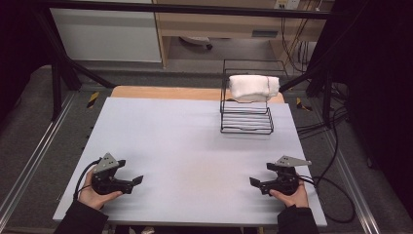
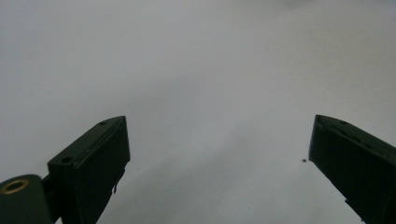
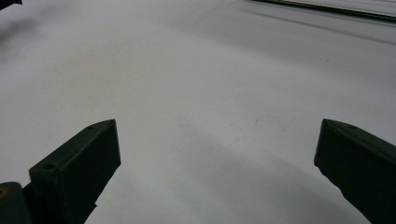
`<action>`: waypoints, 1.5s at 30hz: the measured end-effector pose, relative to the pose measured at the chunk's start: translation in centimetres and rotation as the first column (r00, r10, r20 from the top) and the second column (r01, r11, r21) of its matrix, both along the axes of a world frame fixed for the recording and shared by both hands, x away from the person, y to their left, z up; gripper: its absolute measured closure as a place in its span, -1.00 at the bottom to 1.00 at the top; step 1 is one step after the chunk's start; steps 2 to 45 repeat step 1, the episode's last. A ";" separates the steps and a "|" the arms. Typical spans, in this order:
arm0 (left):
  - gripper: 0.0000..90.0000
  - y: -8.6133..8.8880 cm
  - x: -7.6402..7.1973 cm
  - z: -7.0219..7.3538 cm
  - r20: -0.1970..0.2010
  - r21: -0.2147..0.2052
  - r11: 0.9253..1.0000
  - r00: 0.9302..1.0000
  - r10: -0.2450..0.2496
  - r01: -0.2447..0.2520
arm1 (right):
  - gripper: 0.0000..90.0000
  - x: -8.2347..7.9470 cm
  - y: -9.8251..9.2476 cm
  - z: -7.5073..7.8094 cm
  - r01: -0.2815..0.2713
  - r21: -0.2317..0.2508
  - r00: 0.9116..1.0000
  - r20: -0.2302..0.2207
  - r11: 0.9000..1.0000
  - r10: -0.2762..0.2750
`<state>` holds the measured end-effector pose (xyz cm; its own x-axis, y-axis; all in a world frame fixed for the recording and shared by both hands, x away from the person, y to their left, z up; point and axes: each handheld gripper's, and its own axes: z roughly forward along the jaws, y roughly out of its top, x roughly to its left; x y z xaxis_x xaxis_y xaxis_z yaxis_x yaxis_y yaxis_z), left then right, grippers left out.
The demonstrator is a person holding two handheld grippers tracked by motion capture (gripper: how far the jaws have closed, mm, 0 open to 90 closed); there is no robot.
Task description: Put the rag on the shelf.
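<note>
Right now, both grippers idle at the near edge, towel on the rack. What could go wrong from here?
1. The white towel lies on top of the black wire rack, overhanging its right side; a one-sided pull could likely drag or tip the light rack.
2. The rack sits near the table's far edge, so a push might slide it off.
3. The right gripper trails a cable looping off the table; a long reach may snag it. The left gripper is open too.

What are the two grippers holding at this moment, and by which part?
Nothing is held. The left gripper and the right gripper both have their jaws wide apart over bare table. The white towel lies on the wire rack, far from both.
</note>
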<state>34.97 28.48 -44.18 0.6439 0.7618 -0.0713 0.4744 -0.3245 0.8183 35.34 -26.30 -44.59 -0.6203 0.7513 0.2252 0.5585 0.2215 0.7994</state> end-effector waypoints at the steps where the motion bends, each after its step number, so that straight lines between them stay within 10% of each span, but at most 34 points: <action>1: -0.88 0.0 0.0 0.0 0.000 0.002 1.000 1.000 0.000 0.000 | -0.98 0.0 0.0 0.0 -0.001 -0.003 1.000 0.001 1.000 0.001; 45: -0.88 0.0 0.0 0.0 0.000 0.002 1.000 1.000 0.000 0.000 | -0.98 0.0 0.0 0.0 -0.001 -0.003 1.000 0.001 1.000 0.001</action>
